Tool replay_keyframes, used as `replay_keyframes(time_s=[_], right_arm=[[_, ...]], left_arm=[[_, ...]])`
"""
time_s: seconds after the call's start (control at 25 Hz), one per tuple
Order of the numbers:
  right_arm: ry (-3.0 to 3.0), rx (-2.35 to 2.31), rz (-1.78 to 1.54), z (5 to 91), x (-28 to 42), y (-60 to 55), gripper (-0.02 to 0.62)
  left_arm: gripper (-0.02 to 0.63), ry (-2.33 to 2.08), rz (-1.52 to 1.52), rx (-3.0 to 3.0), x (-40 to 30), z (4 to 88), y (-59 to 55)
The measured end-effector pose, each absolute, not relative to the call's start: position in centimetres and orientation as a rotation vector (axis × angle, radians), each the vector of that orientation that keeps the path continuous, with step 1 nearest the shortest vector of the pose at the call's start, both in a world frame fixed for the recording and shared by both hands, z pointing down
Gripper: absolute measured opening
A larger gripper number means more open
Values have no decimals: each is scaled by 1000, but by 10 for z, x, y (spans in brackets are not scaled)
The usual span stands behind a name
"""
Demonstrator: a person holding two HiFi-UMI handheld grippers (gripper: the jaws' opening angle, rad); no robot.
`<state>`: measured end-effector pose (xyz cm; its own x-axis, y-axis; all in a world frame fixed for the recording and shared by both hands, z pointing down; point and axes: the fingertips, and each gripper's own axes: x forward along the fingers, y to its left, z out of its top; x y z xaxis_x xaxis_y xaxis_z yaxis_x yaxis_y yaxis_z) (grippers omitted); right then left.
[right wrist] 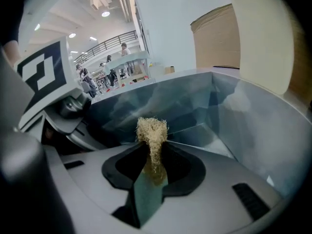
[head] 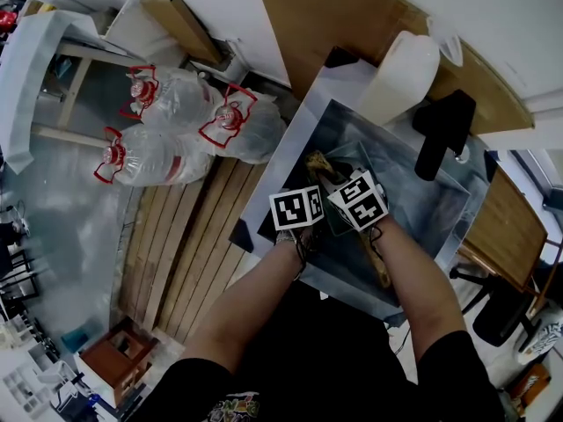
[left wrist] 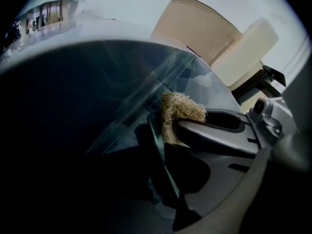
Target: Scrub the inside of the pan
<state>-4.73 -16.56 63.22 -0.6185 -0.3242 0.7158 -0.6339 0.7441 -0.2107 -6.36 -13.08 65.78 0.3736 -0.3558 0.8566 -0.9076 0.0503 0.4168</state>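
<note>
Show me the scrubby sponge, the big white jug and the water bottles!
scrubby sponge [right wrist: 152,129]: right gripper view, on its fuzzy top tuft.
big white jug [head: 400,76]: head view, on the middle of its side.
water bottles [head: 165,156]: head view, on the clear body of the lowest one.

Head camera looks steeply down on the sink; both my gripper cameras sit low inside it, close, sharing the scrubber.
</note>
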Motion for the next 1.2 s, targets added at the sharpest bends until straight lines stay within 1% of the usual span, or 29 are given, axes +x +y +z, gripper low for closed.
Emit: replay_keyframes(time_s=[0.36, 0.84, 0.96, 1.2], right_arm=[[-2229, 801, 600, 635, -38, -172, 109], [-2057, 1105, 627, 638, 21, -201, 107], [-2021, 1190, 684, 638, 40, -209, 107], [-2028, 1215, 712, 639, 42, -209, 107]], left_arm=[[75, -1182, 622, 1522, -63, 659, -131], [75, -1185, 618, 1521, -64, 661, -131], [75, -1185, 618, 1521, -64, 657, -132], [75, -1184, 619, 1519, -63, 659, -131]])
